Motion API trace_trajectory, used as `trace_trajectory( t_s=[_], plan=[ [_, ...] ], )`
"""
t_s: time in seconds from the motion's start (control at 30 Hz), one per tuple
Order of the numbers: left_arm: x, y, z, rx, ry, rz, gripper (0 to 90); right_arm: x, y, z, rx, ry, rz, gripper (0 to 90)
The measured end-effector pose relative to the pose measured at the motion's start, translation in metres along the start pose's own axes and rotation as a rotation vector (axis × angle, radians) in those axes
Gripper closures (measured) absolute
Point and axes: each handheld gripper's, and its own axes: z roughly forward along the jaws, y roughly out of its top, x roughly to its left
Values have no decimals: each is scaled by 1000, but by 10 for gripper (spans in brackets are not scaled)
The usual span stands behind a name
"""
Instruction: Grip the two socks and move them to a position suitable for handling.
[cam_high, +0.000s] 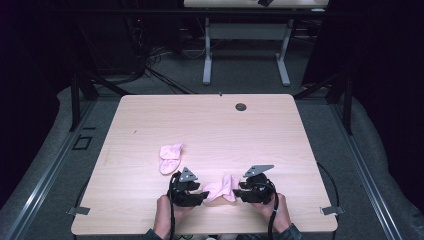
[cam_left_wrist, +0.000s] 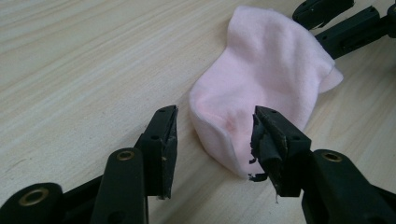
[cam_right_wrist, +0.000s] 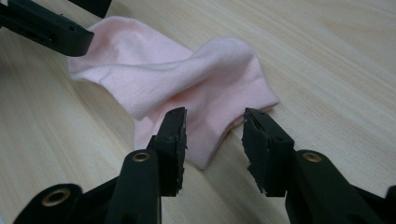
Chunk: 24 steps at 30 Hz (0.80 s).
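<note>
A small pink sock (cam_high: 220, 189) lies crumpled near the table's front edge, between my two grippers. My left gripper (cam_high: 200, 197) is open, its jaws astride the sock's near end (cam_left_wrist: 243, 112) in the left gripper view. My right gripper (cam_high: 239, 193) is open too, its jaws straddling the sock's edge (cam_right_wrist: 205, 93) from the other side. A second pink sock (cam_high: 169, 157) lies flat, folded, farther back and to the left. In each gripper view the other gripper's black jaws show at the top, by the sock's far end.
The light wooden table (cam_high: 210, 125) has a round cable hole (cam_high: 241, 106) near its far edge. Another desk's white legs (cam_high: 207, 55) stand beyond on the grey carpet. Dark frames flank the table.
</note>
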Motion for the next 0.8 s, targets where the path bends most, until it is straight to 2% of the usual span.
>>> trace_trajectory(
  t_s=[0.1, 0.23, 0.27, 0.37, 0.4, 0.43, 0.47, 0.53, 0.73, 0.8],
  plan=[
    [0, -1, 1, 7, -2, 3, 540, 1, 0, 1, 12, -10, -7, 645],
    [0, -2, 3, 18, -7, 4, 609, 2, 1, 2, 21, -8, -19, 692],
    [0, -2, 3, 18, -5, 7, 656, 3, 0, 3, 22, -17, -15, 724],
    [0, -4, 5, 27, -7, 10, 710, 3, -1, 4, 24, -5, -18, 773],
    [-1, -5, 6, 33, -7, 11, 763, 3, -2, 4, 17, 1, -16, 825],
    [-1, -5, 6, 33, -7, 11, 787, 3, -2, 4, 17, 1, -16, 825],
    [-1, -6, 6, 35, -7, 13, 815, 4, -3, 3, 4, 0, -15, 870],
    [-1, -7, 6, 32, -5, 15, 856, 3, -4, 2, 5, 8, -18, 877],
    [-2, -10, 1, 21, -6, 14, 878, 1, -7, -6, -4, 17, -9, 880],
    [-3, -11, -1, 15, -3, 19, 879, 0, -10, -14, -8, 15, 1, 881]
  ],
)
